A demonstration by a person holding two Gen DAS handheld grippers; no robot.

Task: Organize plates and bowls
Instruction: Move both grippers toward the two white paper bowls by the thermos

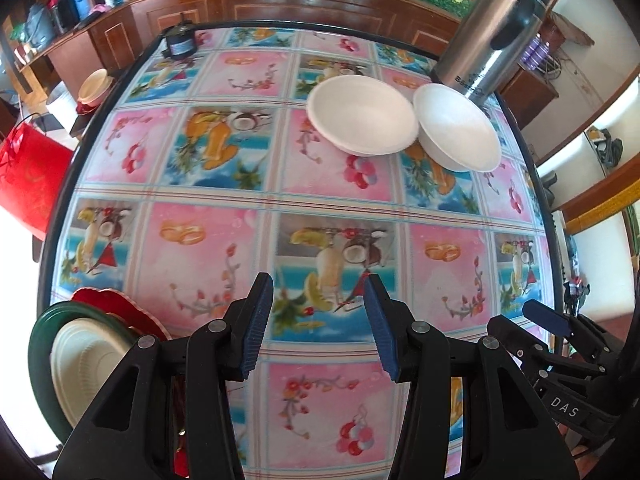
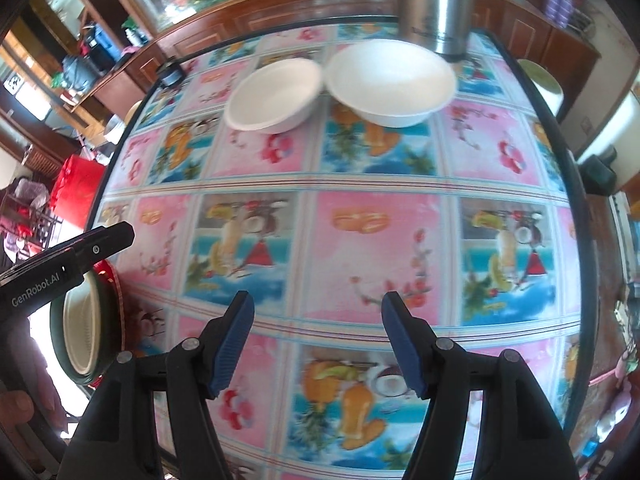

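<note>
Two white bowls stand side by side at the far right of the table, the wider shallow bowl (image 1: 362, 114) (image 2: 272, 96) touching the deeper bowl (image 1: 456, 128) (image 2: 390, 80). A stack of plates lies at the near left edge: a white plate (image 1: 88, 360) (image 2: 80, 328) on a green plate (image 1: 40, 344), over a red plate (image 1: 120, 304). My left gripper (image 1: 318, 300) hovers over the tablecloth, open and empty. My right gripper (image 2: 318, 312) hangs beside it, open wider, also empty. Both are well short of the bowls.
A tall steel thermos (image 1: 488, 40) (image 2: 440, 8) stands right behind the bowls. A small black jar (image 1: 180, 40) sits at the far left corner. The round table's dark rim (image 1: 532, 184) lies close on the right. A red bag (image 1: 32, 184) and wooden cabinets surround the table.
</note>
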